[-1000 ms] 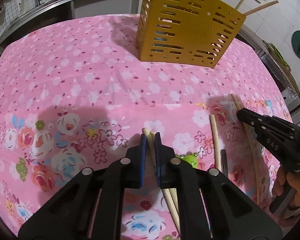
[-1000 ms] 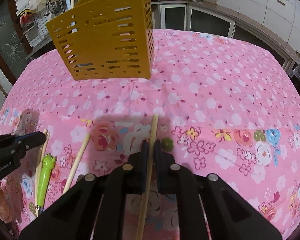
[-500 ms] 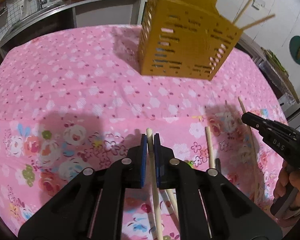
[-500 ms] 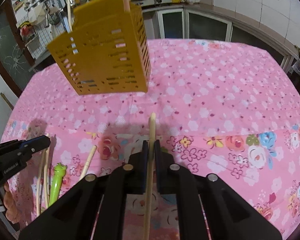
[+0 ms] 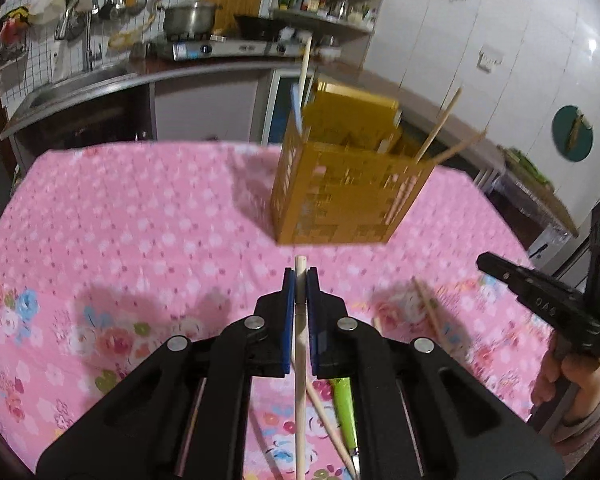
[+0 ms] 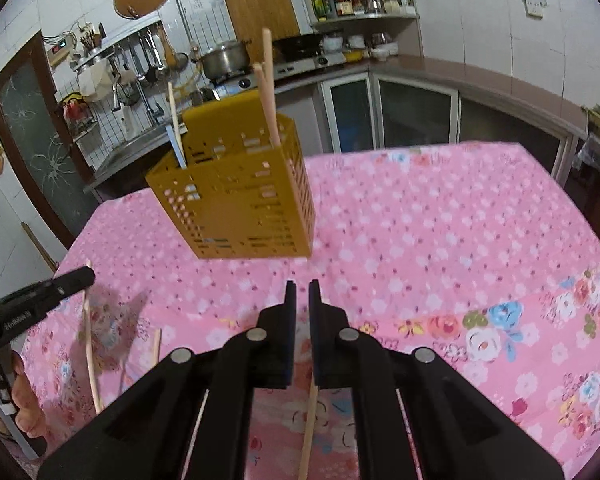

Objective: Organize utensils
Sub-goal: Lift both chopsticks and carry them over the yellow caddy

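A bench covered in a pink flowered cloth holds a yellow slotted utensil holder standing upright toward its far side. Several wooden chopsticks already stand inside the holder, leaning out of its top, so part of the sorting looks done. The left gripper has its jaws closed on a single wooden chopstick, whose tip pokes out just past the blue pads and points toward the holder. The right gripper has its jaws nearly closed on a second chopstick, which runs back beneath the jaws; no tip shows beyond them. Neither held chopstick has reached the holder; both sit well short of it. Still lying on the cloth near the person's edge are a few loose chopsticks and a green-handled utensil, so more remains to be collected after these two go in.
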{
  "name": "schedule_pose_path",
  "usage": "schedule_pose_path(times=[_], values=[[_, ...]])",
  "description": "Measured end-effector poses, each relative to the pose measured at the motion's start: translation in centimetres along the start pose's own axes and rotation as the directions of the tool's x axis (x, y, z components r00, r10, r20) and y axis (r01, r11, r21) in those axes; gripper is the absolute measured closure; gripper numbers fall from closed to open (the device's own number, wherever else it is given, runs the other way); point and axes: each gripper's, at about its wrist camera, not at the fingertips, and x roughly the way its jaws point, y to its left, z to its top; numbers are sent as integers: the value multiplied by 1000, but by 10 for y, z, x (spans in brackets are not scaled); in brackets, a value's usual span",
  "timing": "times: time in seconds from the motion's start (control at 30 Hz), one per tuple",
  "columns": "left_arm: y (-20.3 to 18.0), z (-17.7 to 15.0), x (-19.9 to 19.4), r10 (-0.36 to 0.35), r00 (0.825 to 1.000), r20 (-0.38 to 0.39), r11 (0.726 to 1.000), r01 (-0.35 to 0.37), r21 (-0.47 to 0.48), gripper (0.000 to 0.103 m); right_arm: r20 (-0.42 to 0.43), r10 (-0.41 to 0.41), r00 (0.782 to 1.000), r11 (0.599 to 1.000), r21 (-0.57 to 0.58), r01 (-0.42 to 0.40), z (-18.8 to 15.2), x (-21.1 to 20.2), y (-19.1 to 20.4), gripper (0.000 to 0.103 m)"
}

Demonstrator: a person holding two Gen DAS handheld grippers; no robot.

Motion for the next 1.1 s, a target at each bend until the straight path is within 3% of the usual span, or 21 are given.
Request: schedule_pose_path(times=[0.3,0.37,0.4,0.43,0.47,0.63,0.83,0.97,1.1], values=[[8,4,5,23,1000,-16,1000,-23,-8,99,-126,-55,990,998,-43,50,-4,43,-5,95],[12,0,12,26,999,-29,1000,-26,-12,98,-157,-73,985,997,-48,66,-10,55,-9,74],[13,0,15,28,999,-37,999,-29,-15,98,-174,-83,981,996,-48,76,-13,61,-11,49],[15,-2,20,31,999,-44,999,-32,-16,98,-182,-89,979,996,-44,82,-16,66,-13,48],[16,-2,24,33,998,-52,999,-34,-19,98,-185,-92,978,995,-44,86,-18,69,-13,49],[21,-4,44,48,995,-87,999,-50,-17,98,-247,-115,962,993,-52,106,-17,92,-13,78],[28,-6,59,53,992,-111,998,-57,-28,98,-294,-166,941,986,-83,148,-9,108,-5,96],[29,-3,58,50,993,-103,998,-53,-32,99,-306,-171,936,985,-79,154,-5,109,-2,97],[28,2,49,38,997,-74,999,-41,-30,99,-254,-118,960,993,-27,115,1,92,-7,97]])
